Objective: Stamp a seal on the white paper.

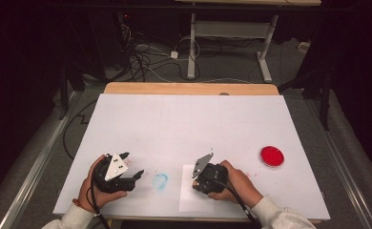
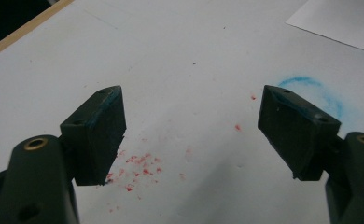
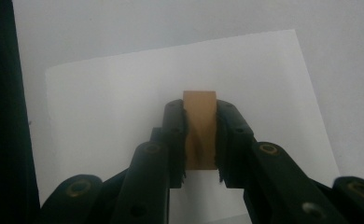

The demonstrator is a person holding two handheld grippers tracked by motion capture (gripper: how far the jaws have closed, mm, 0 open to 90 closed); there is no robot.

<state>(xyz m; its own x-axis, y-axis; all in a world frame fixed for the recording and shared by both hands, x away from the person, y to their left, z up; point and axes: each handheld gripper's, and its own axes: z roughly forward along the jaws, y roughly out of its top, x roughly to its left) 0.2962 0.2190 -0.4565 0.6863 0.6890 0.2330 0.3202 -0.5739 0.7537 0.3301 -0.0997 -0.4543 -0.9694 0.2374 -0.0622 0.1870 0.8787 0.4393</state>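
Gripping a tan block [image 3: 199, 128], the right gripper [image 3: 199, 140] pinches it between both pads and holds it over the white paper [image 3: 101, 116] at the table's [image 1: 189, 119] near edge. The left gripper [image 2: 192, 135] sits open, jaws wide apart with nothing between them, above red specks [image 2: 138, 163] and beside a blue smear [image 1: 160, 181]. Well off to the right, a round dish [image 1: 272, 156] shows red inside.

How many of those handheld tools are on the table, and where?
2. The left tool sits near the table's front left, jaws open beside a blue smudge. The right tool is front centre over a white paper sheet, clamped on a tan block.
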